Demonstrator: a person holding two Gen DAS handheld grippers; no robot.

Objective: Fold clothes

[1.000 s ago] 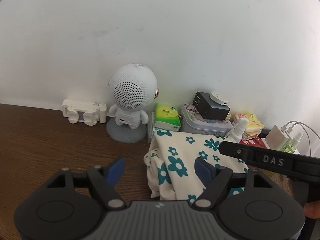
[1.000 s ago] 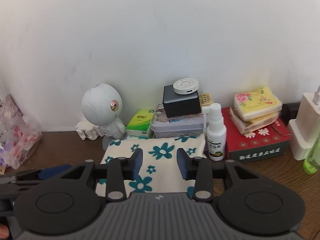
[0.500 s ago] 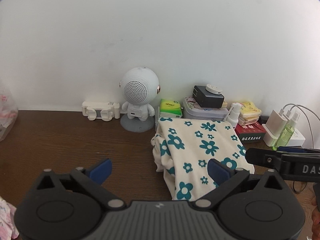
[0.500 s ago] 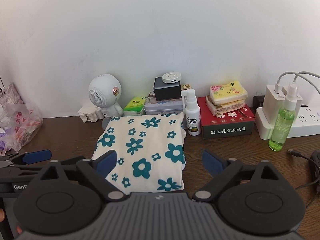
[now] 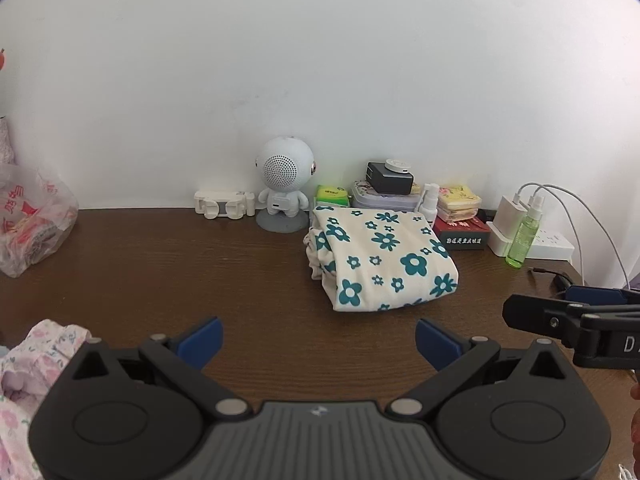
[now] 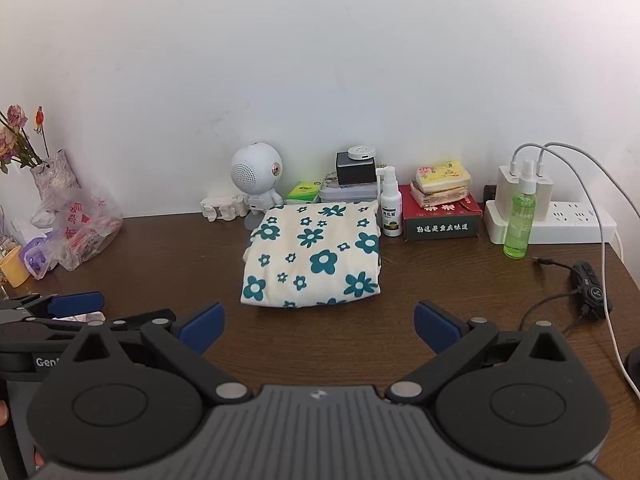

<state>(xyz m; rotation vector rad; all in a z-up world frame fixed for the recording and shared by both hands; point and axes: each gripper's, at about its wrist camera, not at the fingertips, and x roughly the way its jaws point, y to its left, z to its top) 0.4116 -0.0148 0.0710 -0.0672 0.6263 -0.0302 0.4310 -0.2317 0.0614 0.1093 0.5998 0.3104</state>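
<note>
I'm holding both grippers above the near edge of the desk (image 6: 168, 256), nothing in either. Left gripper (image 5: 318, 338): fingers released, spread wide over bare wood. Right gripper (image 6: 318, 322): fingers also released and wide. Folded floral cloth (image 6: 314, 258) is lying flat at frame centre, well clear of both, its far edge sitting just in front of the robot speaker (image 6: 256, 176) and tin. A pink floral garment (image 5: 28, 376) is showing at lower left of the left view.
</note>
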